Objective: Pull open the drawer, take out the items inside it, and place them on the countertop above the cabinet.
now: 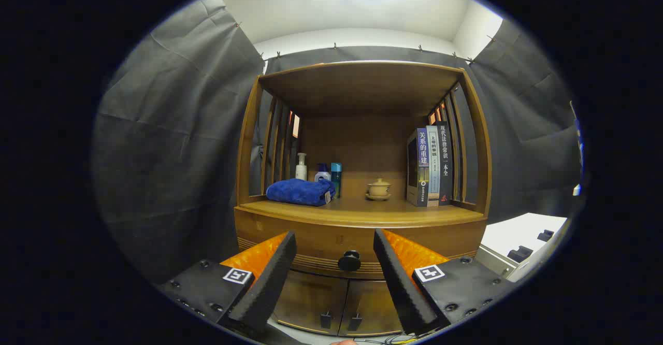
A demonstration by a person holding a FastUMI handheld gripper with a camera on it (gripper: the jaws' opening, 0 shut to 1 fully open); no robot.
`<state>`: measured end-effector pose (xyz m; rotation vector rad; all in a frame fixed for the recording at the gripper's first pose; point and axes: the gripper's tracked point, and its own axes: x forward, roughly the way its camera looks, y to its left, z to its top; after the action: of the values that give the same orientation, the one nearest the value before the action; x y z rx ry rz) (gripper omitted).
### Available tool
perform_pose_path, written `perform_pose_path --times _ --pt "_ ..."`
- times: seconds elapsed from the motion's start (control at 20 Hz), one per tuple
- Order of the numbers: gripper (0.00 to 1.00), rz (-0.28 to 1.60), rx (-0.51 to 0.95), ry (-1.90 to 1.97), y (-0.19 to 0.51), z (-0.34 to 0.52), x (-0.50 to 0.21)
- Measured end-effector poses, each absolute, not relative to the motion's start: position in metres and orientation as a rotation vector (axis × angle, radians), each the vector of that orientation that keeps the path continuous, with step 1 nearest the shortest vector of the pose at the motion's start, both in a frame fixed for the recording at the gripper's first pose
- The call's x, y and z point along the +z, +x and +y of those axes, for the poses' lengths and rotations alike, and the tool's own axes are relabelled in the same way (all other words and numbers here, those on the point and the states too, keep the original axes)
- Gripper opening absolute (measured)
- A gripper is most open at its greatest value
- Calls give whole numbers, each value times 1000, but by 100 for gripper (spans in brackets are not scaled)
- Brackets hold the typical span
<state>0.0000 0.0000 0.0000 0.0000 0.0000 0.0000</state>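
Observation:
A wooden cabinet stands straight ahead with a closed drawer (316,241) under its countertop (362,209). The drawer's dark round knob (349,260) lies between and a little beyond my fingertips. My gripper (334,246) is open, its fingers wide apart on either side of the knob and touching nothing. What is inside the drawer is hidden.
On the countertop lie a folded blue towel (301,191), bottles (301,167) behind it, a small lidded teacup (378,188) and upright books (430,161) at the right. Two lower cabinet doors (331,301) sit below the drawer. A white table (523,236) stands to the right.

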Motion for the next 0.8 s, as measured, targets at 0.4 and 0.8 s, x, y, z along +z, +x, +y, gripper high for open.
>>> perform_pose_path --times 0.4,0.8 --pt "98 1 1 0 1 0 -1" --pt "98 3 2 0 0 0 -1"
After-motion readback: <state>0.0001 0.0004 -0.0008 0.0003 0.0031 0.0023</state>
